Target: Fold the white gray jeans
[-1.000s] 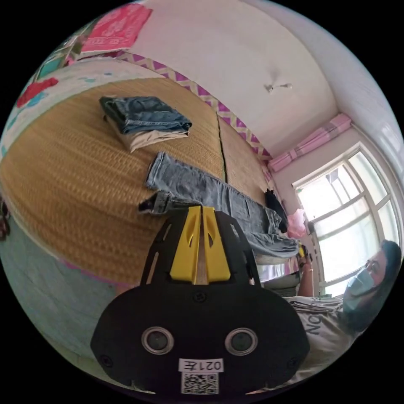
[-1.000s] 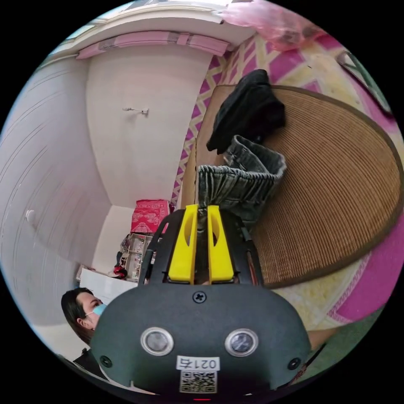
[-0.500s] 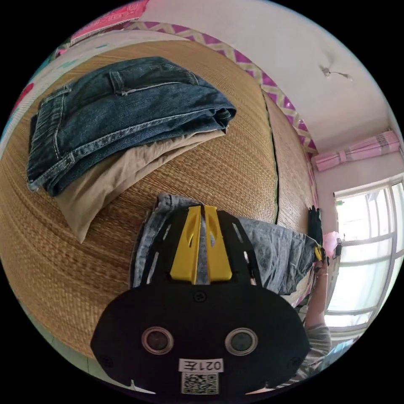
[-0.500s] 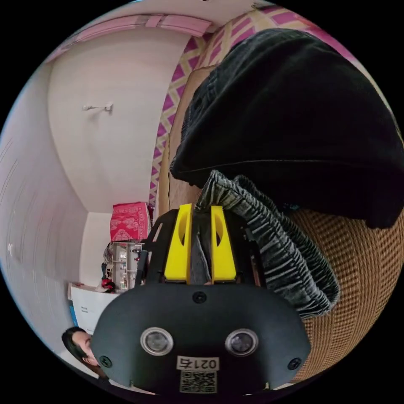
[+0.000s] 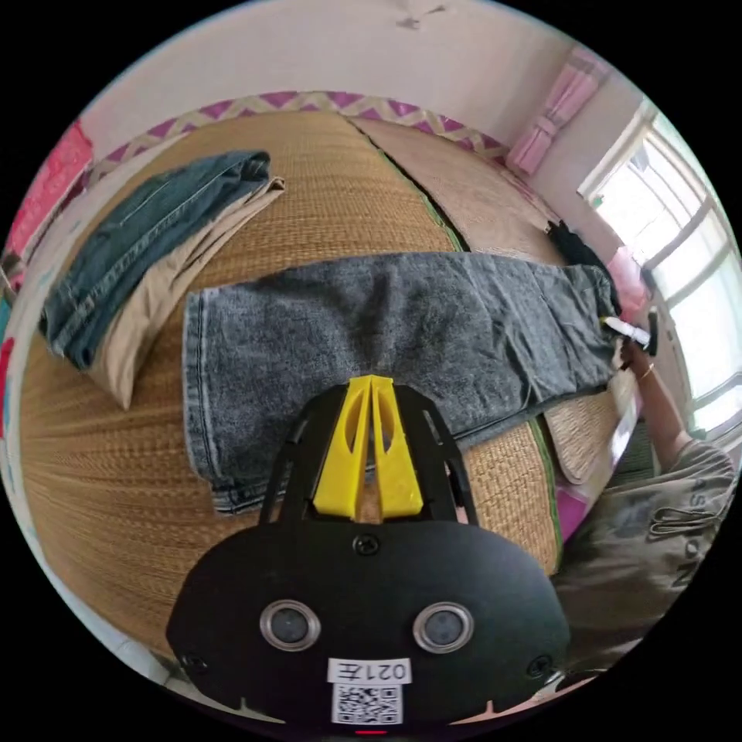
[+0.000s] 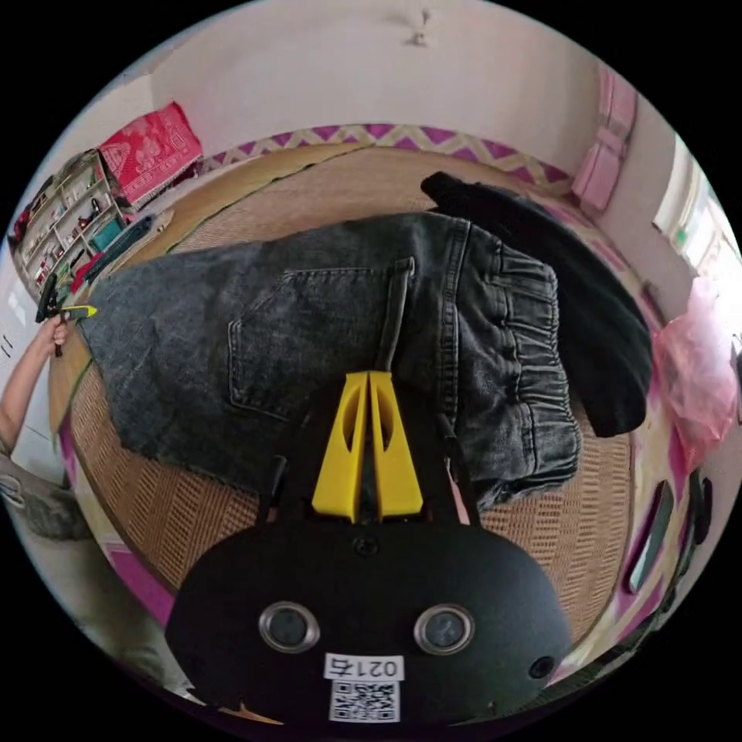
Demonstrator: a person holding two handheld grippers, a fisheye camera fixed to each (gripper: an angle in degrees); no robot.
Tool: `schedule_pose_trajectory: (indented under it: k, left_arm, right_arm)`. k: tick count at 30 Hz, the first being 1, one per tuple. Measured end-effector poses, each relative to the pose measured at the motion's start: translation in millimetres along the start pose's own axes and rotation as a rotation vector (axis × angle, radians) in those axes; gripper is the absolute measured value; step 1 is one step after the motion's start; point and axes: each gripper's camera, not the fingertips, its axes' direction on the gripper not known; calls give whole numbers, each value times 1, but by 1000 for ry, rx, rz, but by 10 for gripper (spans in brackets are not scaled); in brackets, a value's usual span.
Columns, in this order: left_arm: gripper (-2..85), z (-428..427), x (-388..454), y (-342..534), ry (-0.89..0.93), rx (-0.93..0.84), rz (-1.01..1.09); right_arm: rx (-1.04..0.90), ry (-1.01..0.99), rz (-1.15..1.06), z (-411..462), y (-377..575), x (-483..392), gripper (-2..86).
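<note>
Gray jeans [image 5: 402,325] lie flat lengthwise on woven mat [image 5: 116,464], legs stacked, prob. laid out for next cross fold. Left gripper [image 5: 369,380] at hem end, jaws clenched, empty; right gripper [image 6: 369,376] over waistband end, same. Folded denim/khaki pile [image 5: 147,239] at 10 o'clock in left gripper view, clear of jeans. Black garment [image 6: 572,294] at 2 o'clock in right gripper view touches waistband [image 6: 533,348], could snag.

Bright daylight from the window [image 5: 680,255]; sharp, fisheye-warped edges.

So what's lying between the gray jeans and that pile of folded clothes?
Nothing but bare straw mat: the left gripper view shows a strip of it between the gray jeans and the folded pile.
</note>
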Motion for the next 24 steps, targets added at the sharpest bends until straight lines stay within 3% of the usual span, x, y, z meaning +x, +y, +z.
schedule_pose_trajectory:
  k: [5,17,21,24]
  left_arm:
    - [-10,-8,-33,42,144,57,-72]
    - [-9,-38,-60,67,88,117,-68]
    - [-6,-93,-101,122,331,355,-251]
    - [4,-128,-123,169,273,414,-389]
  right_arm:
    - [-4,136,-114,-13,-14,-51,-6]
    - [-4,120,-119,-37,-45,-60,-5]
    - [2,91,-97,-46,-49,-49,-6]
    - [-18,23,-43,-69,-48,-33,-7]
